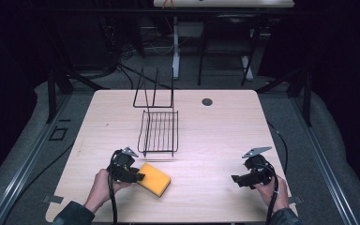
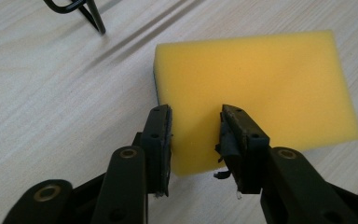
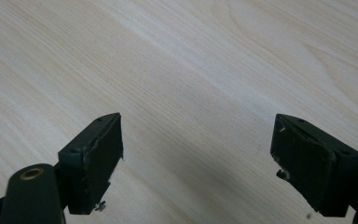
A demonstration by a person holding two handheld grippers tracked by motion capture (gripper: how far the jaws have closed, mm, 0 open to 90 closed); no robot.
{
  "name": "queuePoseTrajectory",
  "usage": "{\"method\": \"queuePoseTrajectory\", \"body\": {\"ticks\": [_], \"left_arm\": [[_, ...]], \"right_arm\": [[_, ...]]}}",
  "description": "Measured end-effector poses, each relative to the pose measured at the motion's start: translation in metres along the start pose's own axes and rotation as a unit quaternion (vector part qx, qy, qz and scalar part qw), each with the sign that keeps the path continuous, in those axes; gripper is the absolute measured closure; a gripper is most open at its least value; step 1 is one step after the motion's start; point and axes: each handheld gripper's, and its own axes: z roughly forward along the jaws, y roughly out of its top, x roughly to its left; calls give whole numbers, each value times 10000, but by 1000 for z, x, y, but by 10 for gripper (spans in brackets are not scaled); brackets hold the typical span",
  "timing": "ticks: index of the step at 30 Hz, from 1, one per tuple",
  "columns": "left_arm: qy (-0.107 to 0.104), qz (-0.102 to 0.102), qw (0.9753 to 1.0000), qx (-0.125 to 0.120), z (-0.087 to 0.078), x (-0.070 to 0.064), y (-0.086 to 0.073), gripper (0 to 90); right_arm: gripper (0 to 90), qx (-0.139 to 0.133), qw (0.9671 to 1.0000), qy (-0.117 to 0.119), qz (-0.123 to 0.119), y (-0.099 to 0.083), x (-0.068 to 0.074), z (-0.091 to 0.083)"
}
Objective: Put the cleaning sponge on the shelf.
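No text, label or number can be read — anywhere.

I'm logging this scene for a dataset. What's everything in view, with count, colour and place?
sponge: 1, yellow, near left of the table, one corner between the left gripper's jaws
wire rack: 1, black, table centre
wire frame: 1, black, behind the rack
round hole: 1, dark, far table edge
table: 1, light wood
left gripper: 1, black, jaws part closed around the sponge
right gripper: 1, black, open over bare table
hands: 2, near edge
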Motion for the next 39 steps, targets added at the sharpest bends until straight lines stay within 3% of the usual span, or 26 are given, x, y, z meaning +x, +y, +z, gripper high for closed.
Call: {"method": "queuePoseTrajectory", "body": {"ticks": [12, 18, 25, 39], "left_arm": [[185, 212, 9996, -59, 1, -7, -1, 797], [156, 260, 9994, -141, -2, -8, -1, 830], [230, 417, 9978, -459, -19, -14, 0, 831], [290, 419, 9952, -836, -41, -12, -2, 837]], "right_arm": [[168, -36, 10000, -5, -17, 0, -1, -1], [168, -31, 10000, 13, -46, 0, 0, -2], [167, -59, 10000, -24, -62, 0, 0, -3], [166, -84, 9997, -172, -177, -1, 4, -7]]}}
